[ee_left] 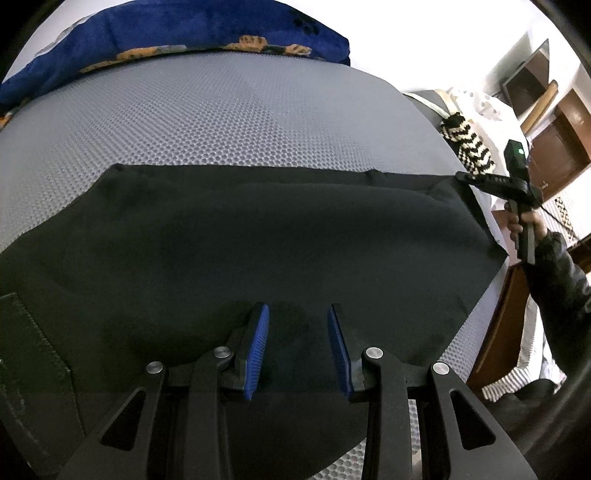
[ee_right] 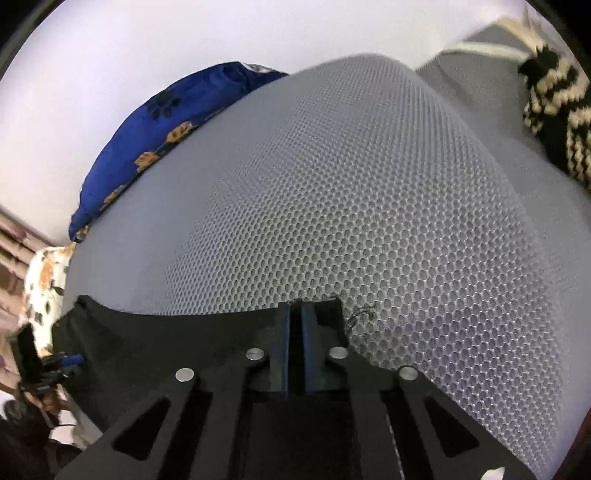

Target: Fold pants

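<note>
Left claw (ee_left: 298, 325) sits nearest the lens, blue pads (ee_left: 255, 354) partly apart, hovering over the near part of the black pants (ee_left: 258, 236); whether the pads touch the cloth can't be told, nothing is pinched between them. Pants lie spread flat on the grey honeycomb mesh surface (ee_left: 221, 118), far edge running straight across left to right, a stitched seam panel showing at the left edge. Blue paw-print blanket (ee_left: 166, 33) bunched along the far side of the mesh. Right of that, a black-and-cream knitted piece (ee_left: 467, 144) at the surface's right rim. Far right, the right claw (ee_left: 466, 177) meets the pants' far right corner, gripped by a hand (ee_left: 524, 225) in a dark sleeve. In the right wrist view that claw (ee_right: 294, 314) is closed down on the corner edge of the pants (ee_right: 166, 343), pads nearly together with cloth between. Loose threads hang just right of the corner. Wooden furniture (ee_left: 561, 147) behind.
</note>
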A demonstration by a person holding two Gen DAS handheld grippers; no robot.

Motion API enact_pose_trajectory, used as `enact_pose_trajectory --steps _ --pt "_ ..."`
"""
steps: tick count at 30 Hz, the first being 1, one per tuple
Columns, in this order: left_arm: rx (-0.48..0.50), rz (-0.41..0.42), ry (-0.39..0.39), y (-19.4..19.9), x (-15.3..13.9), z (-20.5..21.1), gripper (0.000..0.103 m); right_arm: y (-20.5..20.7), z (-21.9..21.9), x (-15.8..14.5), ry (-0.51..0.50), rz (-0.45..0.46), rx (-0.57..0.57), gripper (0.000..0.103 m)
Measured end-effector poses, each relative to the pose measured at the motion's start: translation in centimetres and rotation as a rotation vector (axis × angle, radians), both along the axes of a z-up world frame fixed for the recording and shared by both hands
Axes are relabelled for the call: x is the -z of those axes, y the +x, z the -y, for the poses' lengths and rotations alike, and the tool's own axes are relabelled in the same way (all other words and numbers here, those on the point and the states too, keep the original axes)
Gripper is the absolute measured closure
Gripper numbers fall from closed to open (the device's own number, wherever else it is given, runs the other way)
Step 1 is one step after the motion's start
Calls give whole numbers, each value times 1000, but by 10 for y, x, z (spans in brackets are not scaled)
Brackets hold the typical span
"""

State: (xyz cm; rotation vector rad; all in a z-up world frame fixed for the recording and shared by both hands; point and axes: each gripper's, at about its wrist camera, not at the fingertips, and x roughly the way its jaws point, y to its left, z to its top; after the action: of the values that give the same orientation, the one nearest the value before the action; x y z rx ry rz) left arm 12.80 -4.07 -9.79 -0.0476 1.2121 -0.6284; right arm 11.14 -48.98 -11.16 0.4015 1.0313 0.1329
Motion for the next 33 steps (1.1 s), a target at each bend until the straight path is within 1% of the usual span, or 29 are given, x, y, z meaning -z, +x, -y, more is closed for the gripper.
enact_pose_trajectory --steps 4,7,9,10,13,14,16,17,18,19,20,21,22,23,26,27,29,30,31,33 --pt "-28 14 2 4 -2 -4 69 -16 -10 -29 -79 92 85 100" --pt "-51 31 4 6 -4 -9 69 -23 -5 -38 -89 116 142 101" --pt "-72 40 3 8 -5 -14 69 -20 -6 -34 -108 104 167 101" --pt "-85 45 3 10 -4 -17 69 -16 -7 -29 -120 82 170 101" --pt "-102 55 31 11 2 -22 69 -3 -11 -10 -150 31 171 101" --pt "-104 59 42 10 5 -24 69 0 -10 -2 -148 8 178 101" --pt "-107 63 46 10 9 -29 69 2 -7 2 -142 1 197 101" --pt "-104 72 32 9 10 -32 69 3 -6 1 -137 -8 204 99" --pt "-101 75 28 8 10 -33 69 3 -6 0 -135 -19 199 95" --pt "-100 78 25 8 11 -35 69 4 -7 -2 -146 -37 196 89" --pt "-98 80 22 9 10 -35 69 5 -7 -5 -147 -57 193 75" --pt "-101 76 19 9 10 -35 69 3 -8 -10 -147 -56 192 67" --pt "-106 71 11 10 8 -36 69 0 -11 -19 -172 -38 203 65" --pt "-112 71 4 10 6 -38 69 -1 -14 -29 -196 -22 202 65" --pt "-129 115 -11 7 -6 -48 69 3 -39 -59 -193 23 132 65" --pt "-133 130 -15 6 -10 -52 68 7 -54 -68 -178 36 82 65" --pt "-144 165 2 6 -17 -60 68 19 -91 -78 -138 44 -29 65" --pt "-152 182 6 7 -21 -66 68 25 -110 -81 -113 45 -83 65" --pt "-162 190 9 8 -22 -71 68 35 -138 -81 -67 38 -163 65" --pt "-200 208 31 9 -25 -86 68 50 -180 -77 -4 17 -271 65"
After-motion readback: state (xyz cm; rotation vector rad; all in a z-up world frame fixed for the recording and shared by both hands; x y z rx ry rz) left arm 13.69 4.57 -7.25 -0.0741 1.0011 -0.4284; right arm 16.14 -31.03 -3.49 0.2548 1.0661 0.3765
